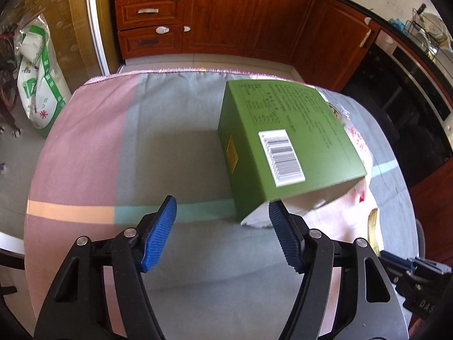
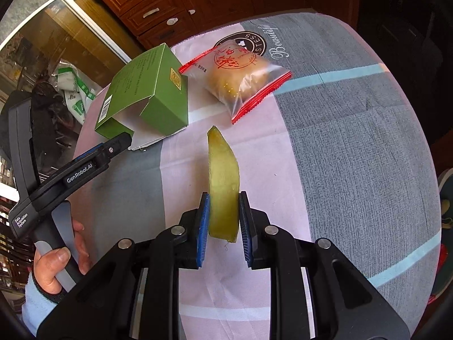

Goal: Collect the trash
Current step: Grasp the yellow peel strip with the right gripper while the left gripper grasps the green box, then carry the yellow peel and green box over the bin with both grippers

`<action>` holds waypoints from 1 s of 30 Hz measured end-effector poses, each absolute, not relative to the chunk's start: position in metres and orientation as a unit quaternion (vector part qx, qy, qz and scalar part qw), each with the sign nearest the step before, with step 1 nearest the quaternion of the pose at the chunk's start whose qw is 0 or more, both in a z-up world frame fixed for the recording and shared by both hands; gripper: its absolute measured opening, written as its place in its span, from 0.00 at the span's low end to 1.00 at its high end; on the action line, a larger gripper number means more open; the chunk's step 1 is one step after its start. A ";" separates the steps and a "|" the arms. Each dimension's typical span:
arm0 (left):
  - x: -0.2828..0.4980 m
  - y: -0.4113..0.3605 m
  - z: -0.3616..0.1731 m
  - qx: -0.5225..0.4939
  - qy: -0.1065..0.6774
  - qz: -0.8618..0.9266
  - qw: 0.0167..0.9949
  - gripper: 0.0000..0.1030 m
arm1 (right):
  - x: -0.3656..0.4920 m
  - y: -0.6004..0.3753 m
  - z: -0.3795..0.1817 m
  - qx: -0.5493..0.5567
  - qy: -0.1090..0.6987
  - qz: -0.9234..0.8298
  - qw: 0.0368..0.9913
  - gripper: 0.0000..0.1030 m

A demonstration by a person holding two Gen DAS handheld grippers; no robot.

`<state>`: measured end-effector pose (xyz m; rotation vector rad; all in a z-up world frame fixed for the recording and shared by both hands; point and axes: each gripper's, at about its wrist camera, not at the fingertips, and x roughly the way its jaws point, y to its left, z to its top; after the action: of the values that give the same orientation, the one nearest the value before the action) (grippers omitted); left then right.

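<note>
A green cardboard box (image 1: 286, 141) with a barcode lies on the table, its open end toward me; it also shows in the right wrist view (image 2: 147, 96). My left gripper (image 1: 222, 235) is open just in front of the box, its right fingertip (image 1: 279, 221) near the open end. My right gripper (image 2: 223, 223) is shut on a yellow-green peel (image 2: 222, 181) and holds it above the cloth. A clear snack bag with red edges (image 2: 240, 76) lies beyond the peel, beside the box.
The round table has a pink, grey and blue cloth (image 2: 354, 141). Wooden cabinets (image 1: 220, 11) and a dark oven (image 1: 402, 107) stand behind it. A white and green sack (image 1: 36, 76) sits on the floor at the left.
</note>
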<state>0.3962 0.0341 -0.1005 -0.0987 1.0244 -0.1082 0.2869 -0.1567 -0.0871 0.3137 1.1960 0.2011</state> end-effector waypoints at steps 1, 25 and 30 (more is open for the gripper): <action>0.400 0.032 -0.101 -0.047 0.488 -0.051 0.870 0.61 | 0.289 -0.159 -0.089 0.150 0.560 0.096 0.809 0.19; 0.289 -0.016 -0.048 0.002 0.468 -0.077 0.881 0.05 | 0.226 -0.247 -0.044 0.223 0.518 0.080 0.822 0.19; 0.257 -0.034 -0.032 0.003 0.461 -0.097 0.882 0.05 | 0.193 -0.270 -0.031 0.238 0.503 0.076 0.827 0.19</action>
<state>0.2569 -0.0341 -0.0321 0.0068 0.9603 -0.2010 0.1934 -0.2696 -0.0309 0.5045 1.0692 0.1610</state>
